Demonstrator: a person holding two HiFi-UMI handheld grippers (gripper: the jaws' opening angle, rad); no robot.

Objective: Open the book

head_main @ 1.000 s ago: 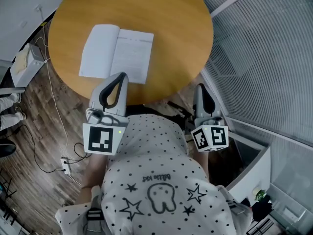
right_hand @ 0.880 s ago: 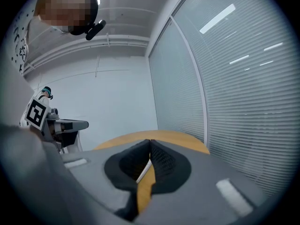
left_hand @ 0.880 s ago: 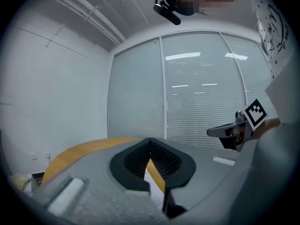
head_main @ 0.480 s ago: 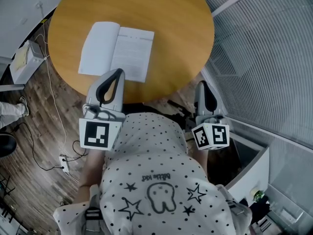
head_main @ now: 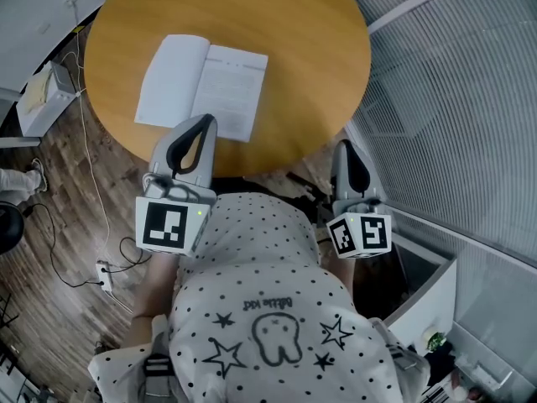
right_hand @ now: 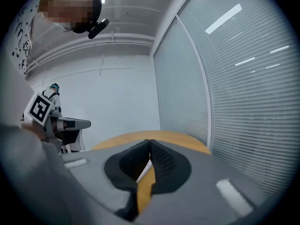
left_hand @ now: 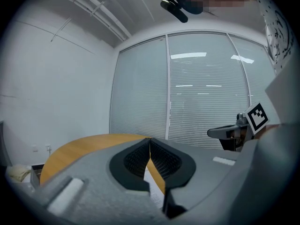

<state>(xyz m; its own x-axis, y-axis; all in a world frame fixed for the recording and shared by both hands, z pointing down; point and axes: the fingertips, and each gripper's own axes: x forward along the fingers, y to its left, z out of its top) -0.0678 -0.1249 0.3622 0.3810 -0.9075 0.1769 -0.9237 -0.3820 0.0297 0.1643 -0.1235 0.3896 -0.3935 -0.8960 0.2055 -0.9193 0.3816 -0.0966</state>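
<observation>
Only the head view shows the book whole, lying open at upper left on the round table; its print is unreadable. The left gripper and right gripper are closed, holding nothing.

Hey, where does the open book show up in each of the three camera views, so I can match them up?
Head view: book lies open, upper left, on the round wooden table.
Left gripper view: only a white sliver of page, low centre, below the shut left tongs.
Right gripper view: thin white edge, probably the book, low centre, below the shut right tongs.
Shared landmark: the table's orange top.
</observation>
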